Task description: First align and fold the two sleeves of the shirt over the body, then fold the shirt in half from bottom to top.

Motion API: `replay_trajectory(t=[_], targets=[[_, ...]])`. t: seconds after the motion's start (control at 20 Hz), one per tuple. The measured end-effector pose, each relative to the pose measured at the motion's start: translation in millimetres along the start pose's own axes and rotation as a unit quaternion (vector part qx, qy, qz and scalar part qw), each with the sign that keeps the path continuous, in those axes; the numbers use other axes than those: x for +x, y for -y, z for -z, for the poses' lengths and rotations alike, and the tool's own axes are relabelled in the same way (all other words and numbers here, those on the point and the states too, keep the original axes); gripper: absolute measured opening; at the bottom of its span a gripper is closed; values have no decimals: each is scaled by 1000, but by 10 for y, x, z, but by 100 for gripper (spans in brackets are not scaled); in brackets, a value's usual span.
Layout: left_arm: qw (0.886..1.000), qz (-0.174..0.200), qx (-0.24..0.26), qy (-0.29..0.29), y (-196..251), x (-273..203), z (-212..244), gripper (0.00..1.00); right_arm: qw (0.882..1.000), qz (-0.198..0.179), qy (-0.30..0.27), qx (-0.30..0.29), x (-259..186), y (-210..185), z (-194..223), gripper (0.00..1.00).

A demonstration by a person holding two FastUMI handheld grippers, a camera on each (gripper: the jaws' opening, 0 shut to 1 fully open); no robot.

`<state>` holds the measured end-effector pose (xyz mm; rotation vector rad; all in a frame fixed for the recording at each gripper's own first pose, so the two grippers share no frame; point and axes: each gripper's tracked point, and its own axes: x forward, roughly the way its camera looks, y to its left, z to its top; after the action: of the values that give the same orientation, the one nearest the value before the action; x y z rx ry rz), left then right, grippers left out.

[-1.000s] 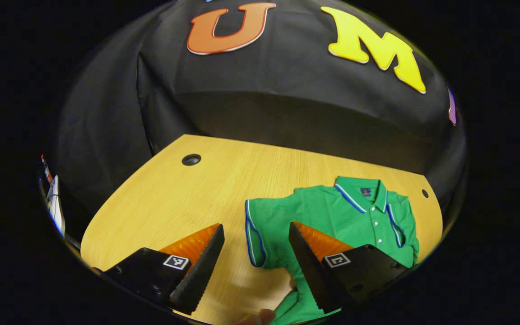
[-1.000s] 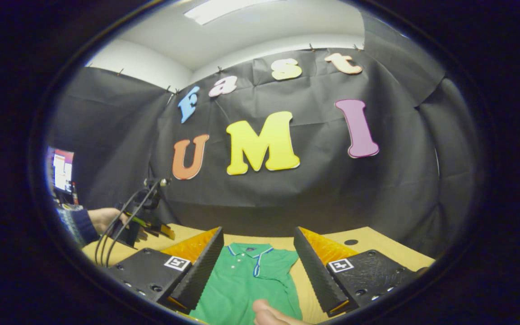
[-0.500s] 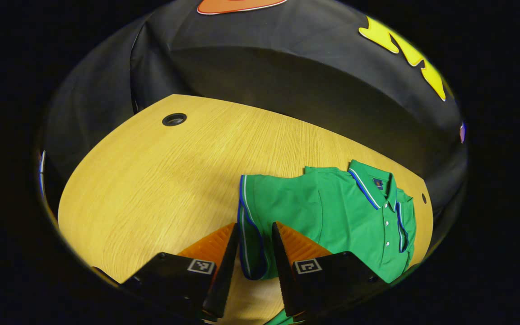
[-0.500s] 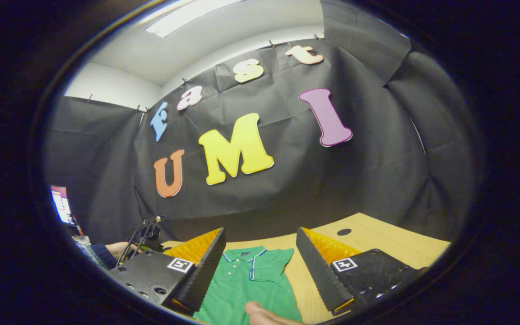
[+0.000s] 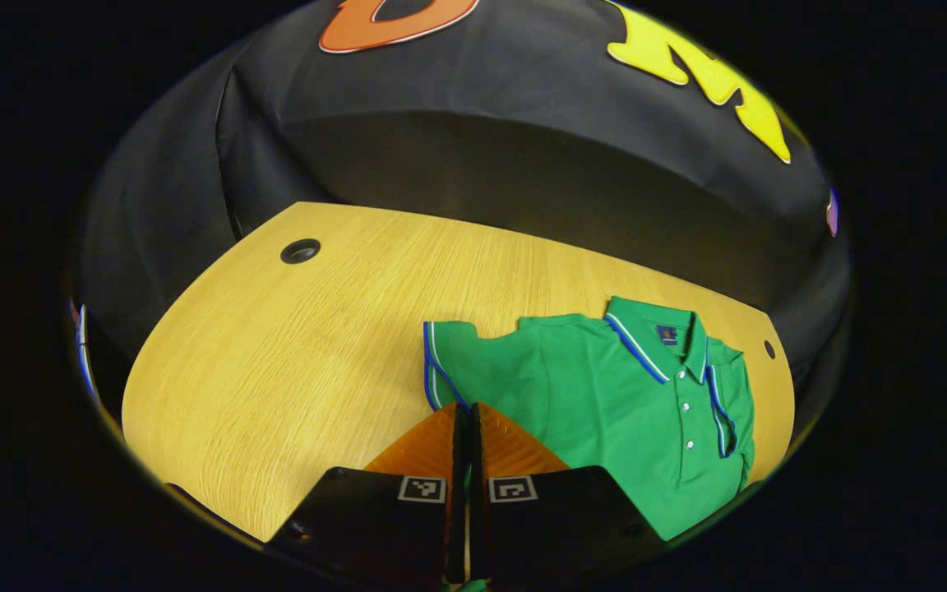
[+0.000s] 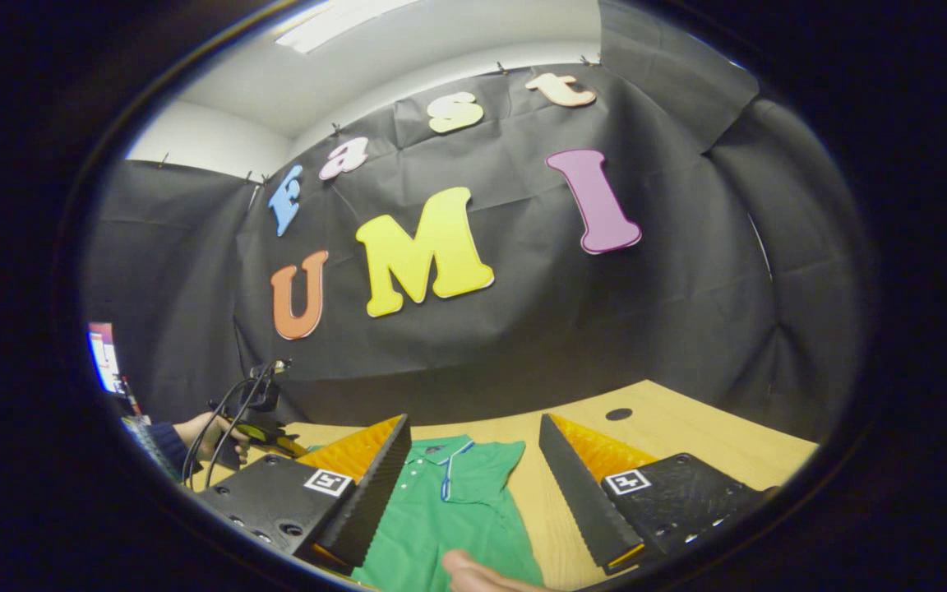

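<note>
Your left claw (image 5: 465, 419) is pinched closed on the blue-trimmed cuff of the near sleeve (image 5: 449, 370) of the green short-sleeved polo shirt (image 5: 605, 395), both fingers meeting on the fabric at the shirt's outer edge. Your right claw (image 6: 473, 469) hangs wide open above the shirt's lower body, gripping nothing, with a thumb tip (image 6: 465, 571) showing beneath it. The shirt lies front up on the pale wooden table (image 5: 293, 353), collar (image 5: 654, 337) toward the black cloth wall. Judging by how things lie, you are at the very start: the gripped sleeve is spread out beside the shirt, not yet folded over its body. The other sleeve and the bottom-to-top fold remain.
</note>
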<state>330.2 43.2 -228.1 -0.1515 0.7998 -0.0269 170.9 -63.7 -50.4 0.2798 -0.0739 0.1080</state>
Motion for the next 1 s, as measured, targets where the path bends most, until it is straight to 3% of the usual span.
replay_trajectory(t=[0.25,0.3,0.35,0.55,0.6,0.65,0.7,0.8,0.85,0.9,0.95,1.0], targets=[[997,3,72,13,456,-139,-25,5,1000,12,-21,0,87,92,144,95],[996,1,88,14,540,-136,-20,11,1000,13,-26,-1,104,84,170,95],[995,0,98,15,635,-128,-2,5,1000,12,-28,0,109,72,179,95],[994,-3,108,14,991,-102,82,10,999,19,-43,-10,177,107,308,95],[994,15,109,12,1140,-145,114,33,999,20,-48,-13,182,106,339,95],[994,33,108,14,1287,-183,153,29,998,19,-52,-15,184,96,360,96],[992,46,113,20,1400,-264,154,45,998,18,-55,-16,187,84,383,92],[990,45,123,44,1476,-461,105,54,998,17,-60,-21,191,64,413,96],[989,43,126,58,1502,-576,80,68,998,16,-61,-25,190,53,419,95],[988,47,127,75,1544,-736,69,63,998,17,-60,-30,194,38,432,95],[986,55,128,92,1587,-899,51,75,997,18,-61,-32,199,18,444,95],[985,63,125,105,1601,-1079,60,81,997,9,-64,-35,209,-60,486,95]])
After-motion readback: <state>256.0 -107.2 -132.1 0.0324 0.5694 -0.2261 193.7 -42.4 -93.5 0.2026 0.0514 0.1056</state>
